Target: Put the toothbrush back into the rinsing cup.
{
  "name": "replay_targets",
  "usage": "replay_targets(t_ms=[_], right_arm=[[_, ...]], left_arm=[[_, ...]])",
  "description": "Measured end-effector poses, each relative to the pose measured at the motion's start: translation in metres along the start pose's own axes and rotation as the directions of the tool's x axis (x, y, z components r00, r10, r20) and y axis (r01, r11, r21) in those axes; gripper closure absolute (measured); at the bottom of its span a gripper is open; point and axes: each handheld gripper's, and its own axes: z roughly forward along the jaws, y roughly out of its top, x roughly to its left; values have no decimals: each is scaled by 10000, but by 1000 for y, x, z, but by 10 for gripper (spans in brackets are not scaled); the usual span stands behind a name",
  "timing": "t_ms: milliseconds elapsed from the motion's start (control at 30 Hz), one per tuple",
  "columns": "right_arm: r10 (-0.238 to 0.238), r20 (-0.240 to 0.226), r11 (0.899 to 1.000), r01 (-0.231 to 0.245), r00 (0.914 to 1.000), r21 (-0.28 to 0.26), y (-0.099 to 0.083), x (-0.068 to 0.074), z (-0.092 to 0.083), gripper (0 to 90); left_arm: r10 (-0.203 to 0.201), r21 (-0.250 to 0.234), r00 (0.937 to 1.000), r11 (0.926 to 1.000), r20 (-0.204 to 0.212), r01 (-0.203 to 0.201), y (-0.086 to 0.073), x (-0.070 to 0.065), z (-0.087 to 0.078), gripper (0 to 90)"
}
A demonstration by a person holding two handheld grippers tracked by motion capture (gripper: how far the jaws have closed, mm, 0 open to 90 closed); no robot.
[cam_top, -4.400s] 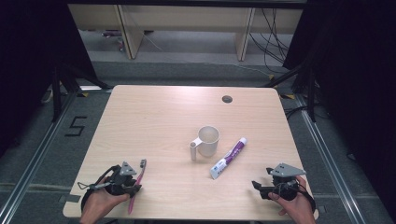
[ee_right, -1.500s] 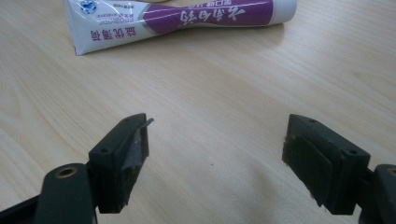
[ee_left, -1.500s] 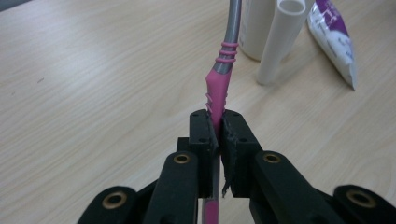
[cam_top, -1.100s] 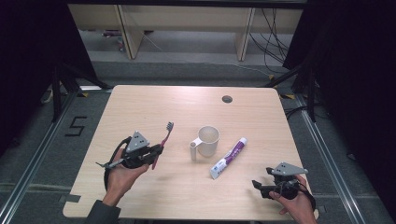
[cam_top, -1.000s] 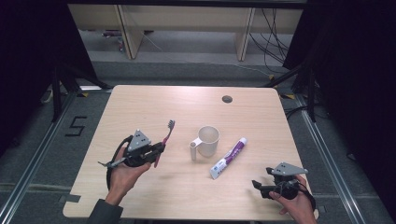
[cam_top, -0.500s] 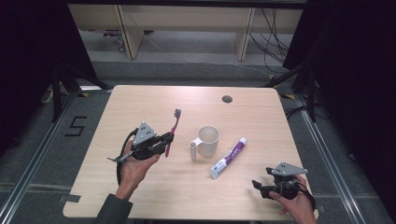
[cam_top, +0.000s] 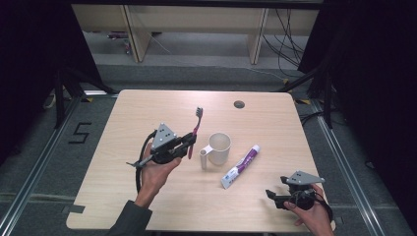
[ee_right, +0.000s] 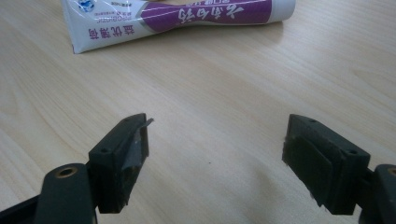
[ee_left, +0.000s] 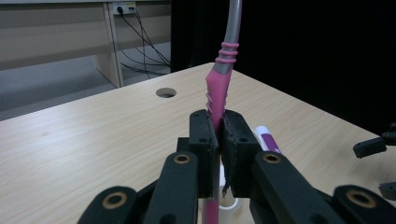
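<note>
A pink toothbrush [cam_top: 194, 129] is held tight near its bottom end in the left hand-held gripper [cam_top: 185, 144], with the bristles up. It is held in the air just beside the white cup [cam_top: 217, 148], on the cup's handle side. The cup is standing on the counter [cam_top: 275, 128]. The brush is probably meant to be put in the cup. For that, it should be lifted over the rim, kept upright, and lowered gently so the cup is not tipped. The right hand-held gripper [ee_right: 215, 158] is held wide open and empty, low over the counter, near the toothpaste tube [cam_top: 240, 166].
</note>
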Motion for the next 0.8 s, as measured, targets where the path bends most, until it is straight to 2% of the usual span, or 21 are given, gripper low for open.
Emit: replay_targets(t_ms=[233, 267, 367, 800], right_arm=[[-24, -36, 10000, 24, 10000, -1, 0, 0, -1, 233], [190, -97, 9998, -189, 9998, 61, 0, 1, 0, 233], [219, -114, 9997, -218, 9997, 87, 0, 1, 0, 233], [187, -124, 9998, -186, 9997, 54, -1, 1, 0, 233]], left_arm=[[-59, -175, 9999, 9998, 142, 62, 3, -4, 11, 831], [-86, -160, 9998, 9998, 178, 88, 3, -5, 12, 831], [-38, -209, 9998, 9998, 177, 41, 4, -8, 15, 831], [6, -324, 9998, 9995, 185, 0, 4, -11, 32, 831]])
